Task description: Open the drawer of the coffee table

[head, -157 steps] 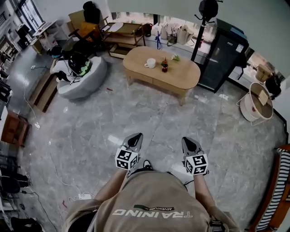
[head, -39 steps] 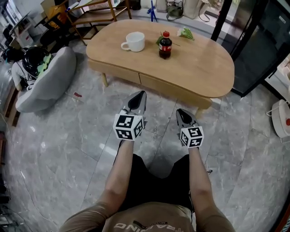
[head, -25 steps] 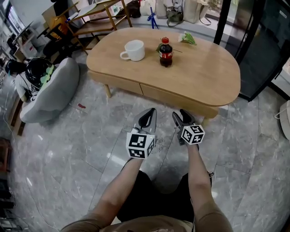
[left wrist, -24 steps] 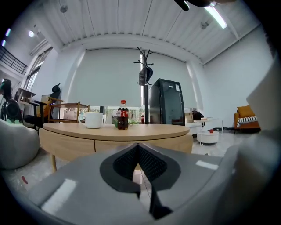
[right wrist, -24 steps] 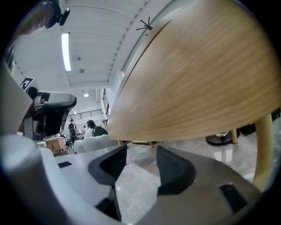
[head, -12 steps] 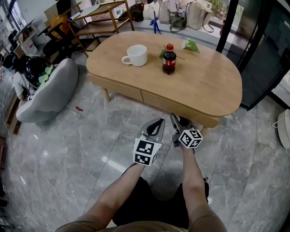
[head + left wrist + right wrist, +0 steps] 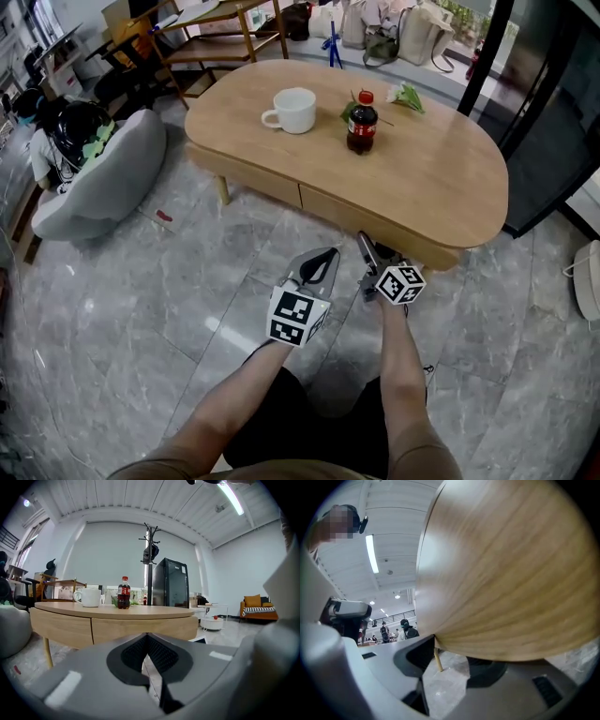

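Right gripper (image 7: 366, 244): jaws spread, tips now at the pale wooden drawer front's (image 7: 361, 208) lower edge; 0.5 s ago, just short.
Left gripper (image 7: 322, 258): jaws pressed together, empty, beside it.
Drawer: shut, flush in the oval wooden coffee table (image 7: 441, 178).
Meaning: reach done; likely hook and pull next.

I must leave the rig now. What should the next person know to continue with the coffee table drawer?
Left gripper: jaws shut, empty, low in front of the coffee table.
Right gripper: jaws open, gripping nothing, close at the right drawer front, by its lower edge.
Done: grippers are at the table; the drawer looks fully closed.
Left: catch that edge, probably from below, and pull outward smoothly; a mug and a bottle stand on top.
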### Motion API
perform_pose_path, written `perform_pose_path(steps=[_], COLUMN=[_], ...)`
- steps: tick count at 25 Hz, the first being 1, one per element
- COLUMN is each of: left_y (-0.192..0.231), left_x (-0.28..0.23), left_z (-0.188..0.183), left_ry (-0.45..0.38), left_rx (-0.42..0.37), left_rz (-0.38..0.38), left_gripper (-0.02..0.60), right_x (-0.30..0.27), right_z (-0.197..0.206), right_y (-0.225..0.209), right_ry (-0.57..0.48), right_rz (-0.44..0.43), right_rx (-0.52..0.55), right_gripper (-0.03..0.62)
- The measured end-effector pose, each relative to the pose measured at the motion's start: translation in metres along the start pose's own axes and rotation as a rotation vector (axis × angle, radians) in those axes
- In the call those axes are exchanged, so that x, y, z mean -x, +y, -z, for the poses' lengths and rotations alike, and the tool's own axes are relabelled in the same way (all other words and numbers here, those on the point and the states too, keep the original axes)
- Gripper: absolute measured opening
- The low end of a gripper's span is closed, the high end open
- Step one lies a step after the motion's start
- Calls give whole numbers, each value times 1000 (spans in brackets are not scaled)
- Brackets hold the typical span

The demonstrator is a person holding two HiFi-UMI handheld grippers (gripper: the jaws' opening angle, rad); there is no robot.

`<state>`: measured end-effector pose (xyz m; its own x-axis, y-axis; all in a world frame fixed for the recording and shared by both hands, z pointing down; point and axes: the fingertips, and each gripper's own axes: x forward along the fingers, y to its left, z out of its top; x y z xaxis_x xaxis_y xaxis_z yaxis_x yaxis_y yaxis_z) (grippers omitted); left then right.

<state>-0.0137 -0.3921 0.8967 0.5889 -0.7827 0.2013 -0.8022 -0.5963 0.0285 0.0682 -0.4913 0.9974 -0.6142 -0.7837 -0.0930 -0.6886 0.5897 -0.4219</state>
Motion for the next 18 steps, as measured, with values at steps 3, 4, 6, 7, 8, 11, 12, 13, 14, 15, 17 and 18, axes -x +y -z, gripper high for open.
perform_pose_path(steps=[3, 4, 6, 7, 8, 11, 12, 13, 14, 15, 17, 18], left_y=[-1, -1, -2, -1, 0, 1, 3, 5, 7, 9, 9, 9], left_x=[2, 2, 2, 3, 5, 10, 12, 13, 14, 15, 16, 16], left_z=[-3, -3, -2, -2, -2, -2, -2, -2, -1, -1, 0, 0], left_ry=[-2, 0, 5, 7, 9, 10, 9, 8, 9, 11, 17, 18], left_rx=[6, 7, 8, 8, 11, 21, 23, 24, 26, 29, 32, 32], left_rz=[-1, 0, 0, -2, -5, -18, -24, -31, -39, -45, -51, -52], left_gripper=[-9, -9, -9, -9, -9, -9, -9, -9, -9, -9, -9, -9], right_x=[2, 3, 4, 4, 6, 18, 20, 22, 23, 25, 28, 30], right_z=[-1, 0, 1, 1, 3, 8, 10, 12, 14, 16, 18, 19], right_y=[4, 5, 7, 9, 12, 23, 27, 30, 34, 37, 41, 43], right_ry=[-1, -1, -2, -1, 2, 16, 19, 22, 26, 30, 37, 40], right_rz=[-32, -37, -46, -53, -63, -99, -108, -116, -122, -125, -126, -127], right_rx=[-17, -19, -20, -21, -19, 1, 5, 6, 5, 3, -4, -8], right_gripper=[191, 187, 183, 181, 175, 157, 155, 153, 151, 147, 147, 147])
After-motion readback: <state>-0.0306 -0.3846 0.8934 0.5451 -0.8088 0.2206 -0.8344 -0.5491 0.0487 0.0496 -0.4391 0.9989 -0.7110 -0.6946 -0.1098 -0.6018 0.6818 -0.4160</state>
